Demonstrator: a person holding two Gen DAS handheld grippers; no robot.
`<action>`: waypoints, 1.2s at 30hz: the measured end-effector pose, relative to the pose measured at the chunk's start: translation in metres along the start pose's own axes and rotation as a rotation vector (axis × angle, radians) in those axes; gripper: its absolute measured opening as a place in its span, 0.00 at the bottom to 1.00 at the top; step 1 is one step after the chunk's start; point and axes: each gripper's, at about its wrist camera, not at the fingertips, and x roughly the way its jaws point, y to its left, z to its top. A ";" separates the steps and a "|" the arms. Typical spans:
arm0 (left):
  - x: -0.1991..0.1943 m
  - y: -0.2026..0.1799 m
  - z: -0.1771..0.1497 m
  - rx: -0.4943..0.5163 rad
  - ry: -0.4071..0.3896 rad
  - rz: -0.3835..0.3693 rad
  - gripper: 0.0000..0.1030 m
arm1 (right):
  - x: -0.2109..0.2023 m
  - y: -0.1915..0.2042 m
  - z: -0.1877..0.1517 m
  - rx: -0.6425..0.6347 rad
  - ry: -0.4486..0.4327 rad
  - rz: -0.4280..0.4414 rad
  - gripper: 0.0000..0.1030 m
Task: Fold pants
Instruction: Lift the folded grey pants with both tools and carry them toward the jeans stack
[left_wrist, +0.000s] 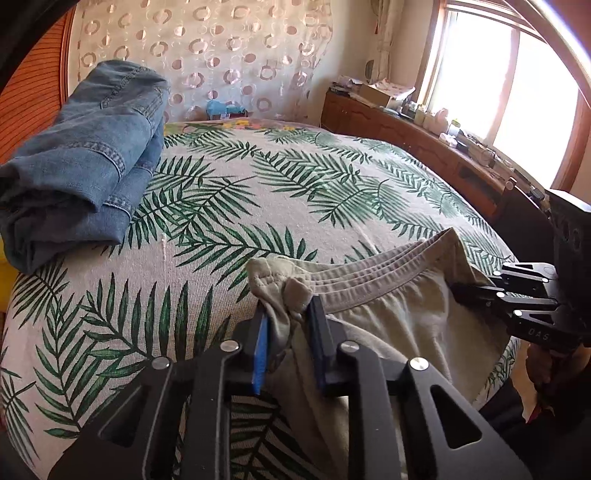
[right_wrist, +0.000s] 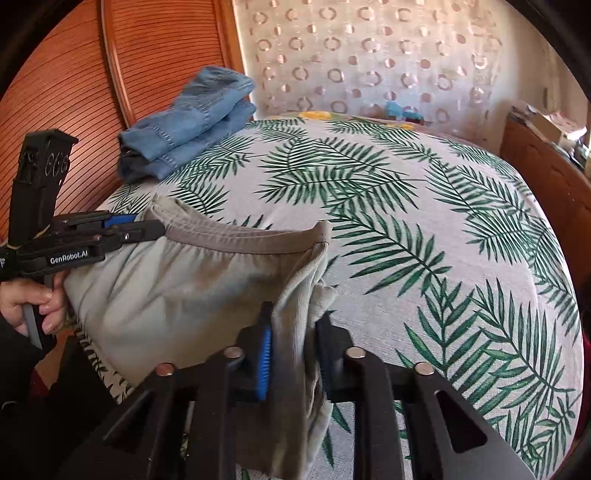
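Observation:
Light grey-beige pants (left_wrist: 391, 314) hang by their ribbed waistband over the near edge of the bed. My left gripper (left_wrist: 286, 314) is shut on one bunched waistband corner. It also shows in the right wrist view (right_wrist: 147, 227) at the left, clamped on the waistband end. My right gripper (right_wrist: 293, 332) is shut on the other waistband corner, cloth (right_wrist: 177, 288) hanging between the blue pads. In the left wrist view the right gripper (left_wrist: 461, 290) pinches the waistband at the right. The waistband is stretched between both grippers.
The bed (left_wrist: 295, 184) has a palm-leaf print cover (right_wrist: 424, 221). Folded blue jeans (left_wrist: 81, 158) lie at the far left, also in the right wrist view (right_wrist: 188, 125). A wooden cabinet (left_wrist: 424, 136) with clutter runs along the right under a window. A ribbed wooden panel (right_wrist: 55, 92) stands left.

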 end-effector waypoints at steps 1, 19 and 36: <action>-0.004 -0.001 0.000 0.000 -0.012 -0.004 0.19 | -0.001 0.001 0.000 -0.003 -0.005 0.002 0.13; -0.071 -0.035 0.026 0.080 -0.229 0.004 0.15 | -0.062 0.002 0.011 -0.030 -0.221 0.002 0.11; -0.094 -0.026 0.047 0.113 -0.308 0.051 0.15 | -0.074 -0.001 0.032 -0.077 -0.324 0.006 0.11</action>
